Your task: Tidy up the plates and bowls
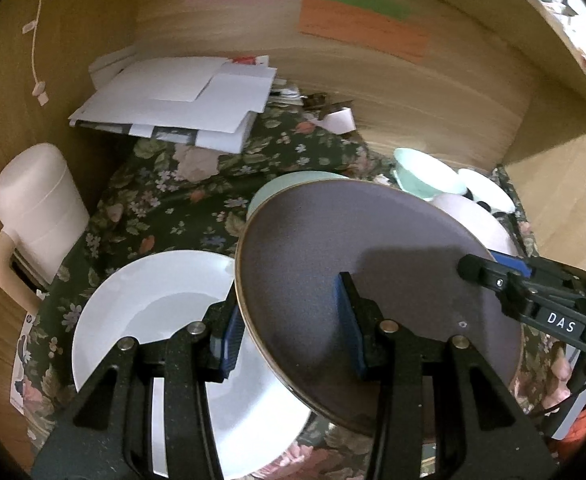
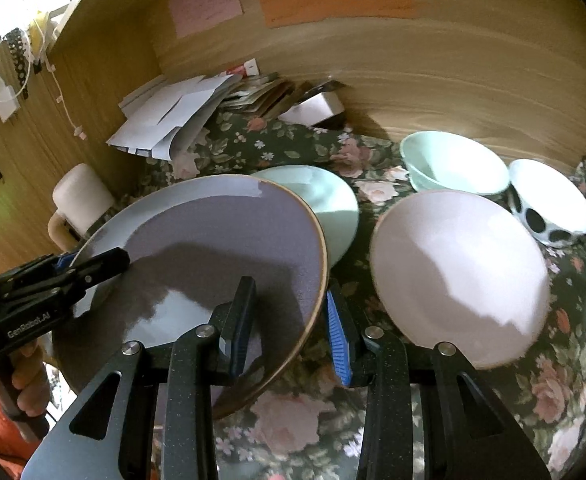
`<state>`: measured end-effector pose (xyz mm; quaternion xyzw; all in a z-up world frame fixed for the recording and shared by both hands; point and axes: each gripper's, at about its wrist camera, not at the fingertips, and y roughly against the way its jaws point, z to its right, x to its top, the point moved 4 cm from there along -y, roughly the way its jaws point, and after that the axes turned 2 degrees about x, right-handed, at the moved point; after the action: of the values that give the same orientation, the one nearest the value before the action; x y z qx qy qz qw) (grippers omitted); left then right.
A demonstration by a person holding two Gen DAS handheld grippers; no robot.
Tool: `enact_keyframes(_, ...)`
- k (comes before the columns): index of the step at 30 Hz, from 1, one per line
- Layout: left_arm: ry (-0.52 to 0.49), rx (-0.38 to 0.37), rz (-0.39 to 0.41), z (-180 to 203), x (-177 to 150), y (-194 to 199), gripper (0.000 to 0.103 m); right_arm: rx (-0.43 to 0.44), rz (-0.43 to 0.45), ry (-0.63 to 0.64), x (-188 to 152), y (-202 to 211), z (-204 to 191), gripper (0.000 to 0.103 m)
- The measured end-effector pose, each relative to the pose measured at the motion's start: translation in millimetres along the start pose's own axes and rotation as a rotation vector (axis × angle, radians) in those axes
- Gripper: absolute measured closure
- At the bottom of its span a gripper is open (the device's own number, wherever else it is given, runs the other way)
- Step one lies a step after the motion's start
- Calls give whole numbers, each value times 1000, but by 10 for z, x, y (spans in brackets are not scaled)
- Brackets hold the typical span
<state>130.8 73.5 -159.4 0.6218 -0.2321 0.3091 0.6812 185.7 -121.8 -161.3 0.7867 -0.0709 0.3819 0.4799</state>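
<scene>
Purple plate (image 1: 357, 264) pinched at opposite rims by left gripper (image 1: 291, 320) and right gripper (image 2: 291, 326), tilted above white plate (image 1: 149, 304).

Level first, lower centred, release jaws together.

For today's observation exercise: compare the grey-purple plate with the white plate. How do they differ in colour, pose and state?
The grey-purple plate is dark with a brown rim; the white plate is plain white. The grey-purple plate is tilted and lifted, while the white plate lies flat on the floral cloth. Both grippers' jaws straddle the grey-purple plate's rim; nothing grips the white plate. Both are round.
</scene>
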Motion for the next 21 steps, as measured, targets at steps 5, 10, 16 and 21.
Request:
enact_keyframes(5, -18, -19, 1, 109, -45, 52, 60, -11, 19, -17, -89, 141, 44, 72)
enact_keyframes(10, -33, -35, -3, 217, -100, 80, 60, -20, 30, -30, -193, 258, 90, 72)
enact_keyframes(16, -56, -53, -17, 366, -175, 88, 60, -37, 38, -51, -326, 385, 166, 72)
enact_keyframes(21, -80, -66, -34, 498, -233, 70, 60, -42, 35, -77, -441, 454, 255, 72)
